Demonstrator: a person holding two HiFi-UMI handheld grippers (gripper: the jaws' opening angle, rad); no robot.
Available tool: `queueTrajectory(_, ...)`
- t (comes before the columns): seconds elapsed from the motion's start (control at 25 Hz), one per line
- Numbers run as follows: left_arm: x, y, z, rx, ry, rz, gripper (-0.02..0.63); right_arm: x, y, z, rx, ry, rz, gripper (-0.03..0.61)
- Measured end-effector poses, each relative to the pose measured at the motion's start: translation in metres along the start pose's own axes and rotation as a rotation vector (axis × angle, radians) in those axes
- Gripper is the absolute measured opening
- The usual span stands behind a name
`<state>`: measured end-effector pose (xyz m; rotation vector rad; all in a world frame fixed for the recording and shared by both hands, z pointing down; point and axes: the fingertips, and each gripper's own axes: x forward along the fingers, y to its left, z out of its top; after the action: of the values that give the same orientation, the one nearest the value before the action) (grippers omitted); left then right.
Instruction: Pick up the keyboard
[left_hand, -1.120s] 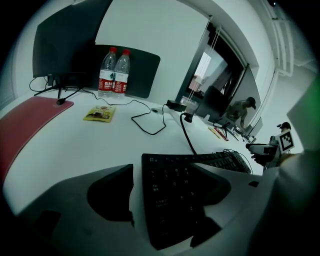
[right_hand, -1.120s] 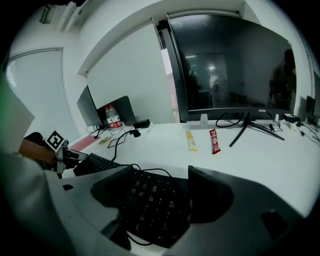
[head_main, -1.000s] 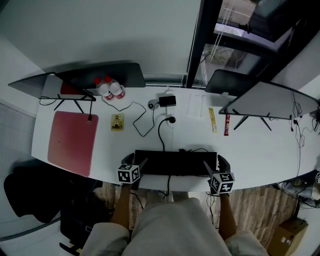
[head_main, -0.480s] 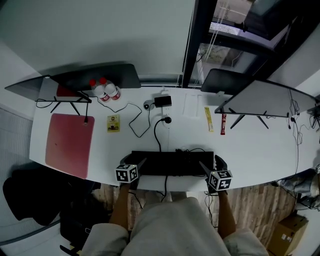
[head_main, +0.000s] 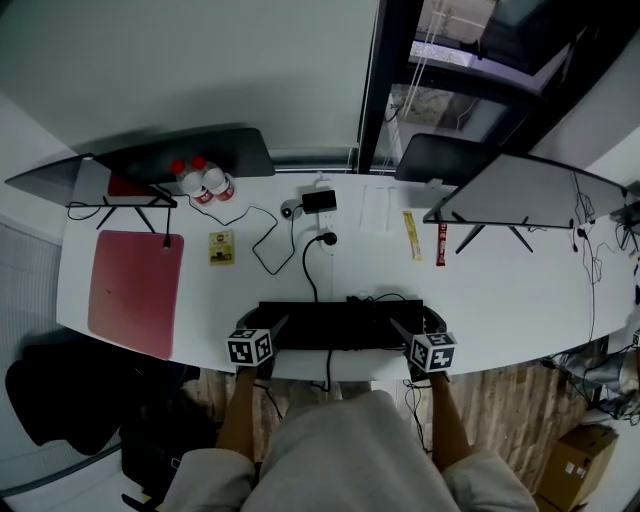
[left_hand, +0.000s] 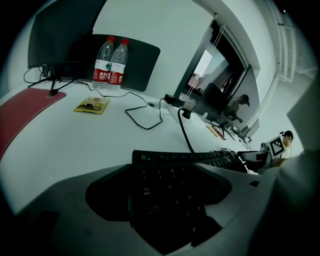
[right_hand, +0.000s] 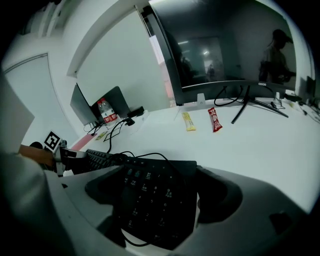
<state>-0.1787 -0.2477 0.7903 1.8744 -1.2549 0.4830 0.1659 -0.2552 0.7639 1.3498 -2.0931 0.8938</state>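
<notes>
The black keyboard (head_main: 340, 323) lies across the near edge of the white desk (head_main: 520, 290), its cable running back to a plug (head_main: 326, 238). My left gripper (head_main: 276, 334) holds its left end. In the left gripper view the jaws close against both long sides of the keyboard (left_hand: 167, 172), so the left gripper (left_hand: 165, 187) is shut on it. My right gripper (head_main: 404, 334) holds the right end in the same way. There the number-pad end of the keyboard (right_hand: 150, 185) fills the right gripper (right_hand: 160, 197) between its jaws.
Two water bottles (head_main: 203, 180) stand at the back left beside a dark monitor (head_main: 150, 155). A red mat (head_main: 135, 292), a yellow packet (head_main: 220, 247), loose cables (head_main: 265, 240), two snack bars (head_main: 425, 240) and a second monitor (head_main: 525, 192) share the desk.
The head view has drifted a little, sliding the desk left and up in frame. Both grippers stay at the keyboard's ends with the same hold.
</notes>
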Motion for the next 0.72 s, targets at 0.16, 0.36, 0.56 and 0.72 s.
queueTrajectory(0.16, 0.0, 0.0, -0.001, 0.001, 0.001, -0.001, 0.334, -0.003, -0.001, 0.003, 0.03, -0.024, -0.01, 0.436)
queueTrajectory(0.36, 0.0, 0.0, 0.0, 0.003, 0.002, -0.001, 0.334, 0.0, -0.009, 0.0, 0.026, 0.004, -0.01, 0.436)
queueTrajectory(0.56, 0.001, -0.001, 0.0, 0.003, 0.003, -0.001, 0.334, 0.01, -0.013, -0.002, 0.035, 0.042, 0.001, 0.436)
queueTrajectory(0.72, 0.001, -0.001, 0.0, 0.002, 0.004, 0.0, 0.334, 0.017, -0.012, -0.007, 0.035, 0.083, 0.004, 0.434)
